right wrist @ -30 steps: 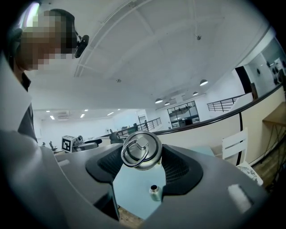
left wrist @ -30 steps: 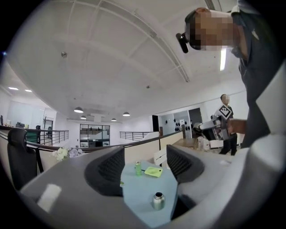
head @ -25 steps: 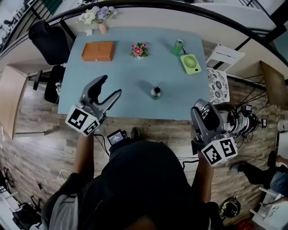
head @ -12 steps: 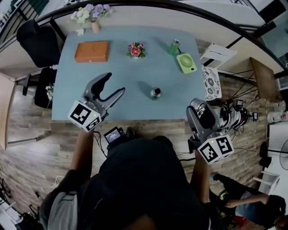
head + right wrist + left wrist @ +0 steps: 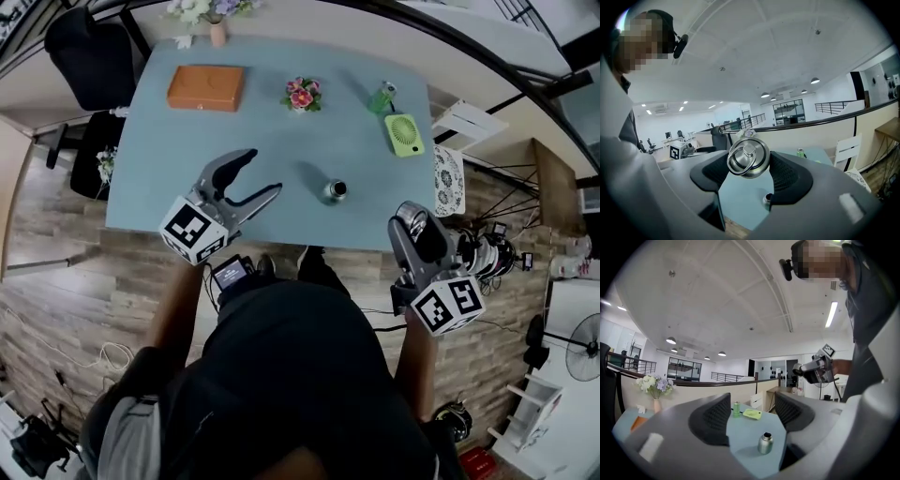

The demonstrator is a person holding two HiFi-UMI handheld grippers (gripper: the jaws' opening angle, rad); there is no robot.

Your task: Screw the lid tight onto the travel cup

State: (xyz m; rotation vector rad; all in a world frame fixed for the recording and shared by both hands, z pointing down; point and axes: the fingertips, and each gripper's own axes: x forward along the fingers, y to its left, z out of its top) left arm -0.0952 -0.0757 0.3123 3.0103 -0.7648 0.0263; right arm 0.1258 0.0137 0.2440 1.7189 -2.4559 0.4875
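Note:
The steel travel cup (image 5: 335,191) stands upright and lidless near the front of the light blue table (image 5: 169,169). My left gripper (image 5: 262,174) hovers to the cup's left, open and empty. In the left gripper view the cup (image 5: 764,443) shows low between the open jaws, farther off. My right gripper (image 5: 418,228) is off the table's front right corner, shut on the round steel lid (image 5: 748,157) with its ring handle facing the camera. Below the lid, the cup's mouth (image 5: 766,198) peeks out beside the right jaw.
An orange box (image 5: 205,88), a small flower pot (image 5: 301,96), a green can (image 5: 382,97) and a green hand fan (image 5: 404,134) sit along the table's far side. A flower vase (image 5: 212,13), a black chair (image 5: 89,52) and a white chair (image 5: 448,178) surround it.
My left gripper has moved right, closer to the cup, its jaws still open. The right gripper keeps the lid and has hardly shifted.

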